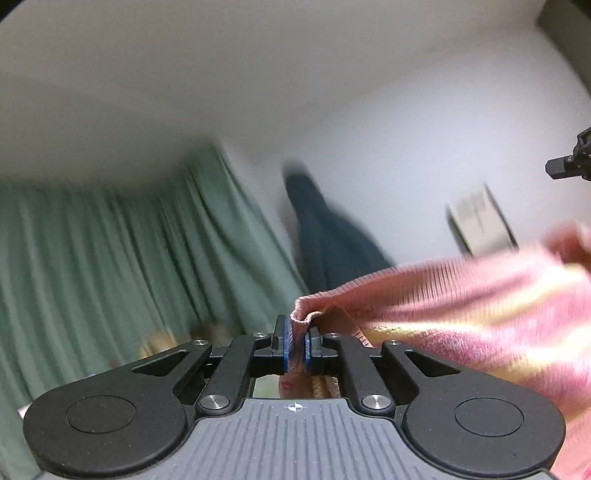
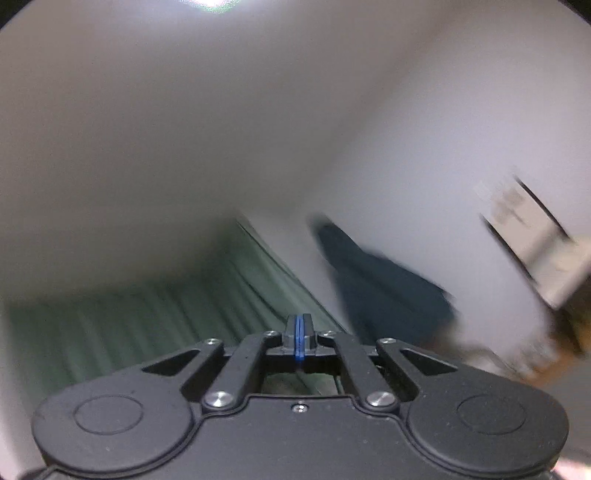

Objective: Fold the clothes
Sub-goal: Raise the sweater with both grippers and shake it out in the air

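Pinching a bunched hem of pink knit, the left claw (image 1: pixel 297 343) has its blue pads (image 1: pixel 287 343) pressed on the fabric from both sides, so a small fold of cloth stands up between them. From that grip the garment (image 1: pixel 461 295) stretches away to the right of the claw, rising a little as it goes, with pale yellow bands across the pink; its far end is smeared by blur near the picture's right edge. Some of the same cloth shows below the claw, through the gap in its black linkage.

High to the right of the left claw, well apart from it, a black piece of gear (image 1: pixel 569 162) pokes in from the edge; I cannot tell what it is.

On the other side, the right claw (image 2: pixel 299 338) is pressed fully together, blue pad against blue pad, with nothing between them. No pink cloth shows in its view.

Beyond both claws the room is blurred. Left of each hangs a green pleated curtain (image 1: pixel 110 251). Just right of straight ahead, a dark blue garment (image 1: pixel 325 229) hangs against the white wall (image 1: pixel 406 129). Farther right on that wall is a pale framed rectangle (image 1: pixel 480 221), too smeared to read. Above the right claw, a bright light (image 2: pixel 214 3) glares at the top edge.
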Demonstrator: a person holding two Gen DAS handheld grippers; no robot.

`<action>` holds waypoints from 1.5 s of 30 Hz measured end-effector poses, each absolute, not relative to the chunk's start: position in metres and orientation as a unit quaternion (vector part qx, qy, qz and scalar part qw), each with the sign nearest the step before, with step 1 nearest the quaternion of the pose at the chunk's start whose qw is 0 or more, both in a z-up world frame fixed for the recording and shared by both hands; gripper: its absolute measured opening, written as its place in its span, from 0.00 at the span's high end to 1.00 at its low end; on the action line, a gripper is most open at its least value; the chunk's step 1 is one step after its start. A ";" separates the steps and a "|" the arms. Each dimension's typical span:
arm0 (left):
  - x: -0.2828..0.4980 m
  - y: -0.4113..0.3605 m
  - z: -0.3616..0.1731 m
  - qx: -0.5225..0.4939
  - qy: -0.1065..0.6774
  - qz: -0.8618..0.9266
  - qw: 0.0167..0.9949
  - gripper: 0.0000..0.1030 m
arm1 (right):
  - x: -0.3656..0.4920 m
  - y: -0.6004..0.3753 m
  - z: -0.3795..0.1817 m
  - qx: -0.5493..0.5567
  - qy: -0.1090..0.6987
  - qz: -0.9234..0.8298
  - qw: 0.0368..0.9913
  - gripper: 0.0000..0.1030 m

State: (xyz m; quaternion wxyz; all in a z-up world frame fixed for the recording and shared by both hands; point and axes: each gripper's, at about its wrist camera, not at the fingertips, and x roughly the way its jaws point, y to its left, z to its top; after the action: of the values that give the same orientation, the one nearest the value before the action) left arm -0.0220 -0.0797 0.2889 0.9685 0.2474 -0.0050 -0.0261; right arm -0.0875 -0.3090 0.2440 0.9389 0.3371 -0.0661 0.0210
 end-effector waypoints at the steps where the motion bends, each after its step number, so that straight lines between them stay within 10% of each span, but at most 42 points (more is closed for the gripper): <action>1: 0.007 -0.086 0.266 0.254 0.033 -0.031 0.966 0.93 | -0.056 -0.307 0.223 0.329 -0.021 0.012 0.944 0.99; 9: 0.124 -0.111 0.029 0.387 0.289 -0.006 0.875 0.93 | 0.091 -0.264 0.003 0.193 0.391 0.062 0.898 0.89; 16: 0.102 -0.082 0.004 0.359 0.295 0.023 0.885 0.93 | 0.116 -0.199 -0.036 -0.079 0.421 0.173 0.887 0.62; 21: 0.090 -0.063 0.014 0.357 0.282 0.024 0.890 0.93 | 0.150 -0.189 -0.045 -0.057 0.456 0.247 0.853 0.65; 25: 0.087 -0.058 0.022 0.339 0.261 0.023 0.903 0.93 | 0.137 -0.192 -0.049 -0.036 0.458 0.266 0.848 0.86; 45: -0.100 -0.053 0.248 0.260 -0.191 0.076 0.943 0.93 | -0.115 -0.161 0.201 -0.181 -0.230 -0.110 0.950 0.94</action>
State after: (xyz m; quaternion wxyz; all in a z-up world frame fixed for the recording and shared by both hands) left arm -0.1003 -0.0531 0.2482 0.9433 0.2603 -0.1912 0.0761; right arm -0.1149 -0.1605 0.2014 0.9497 -0.1813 -0.2303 -0.1101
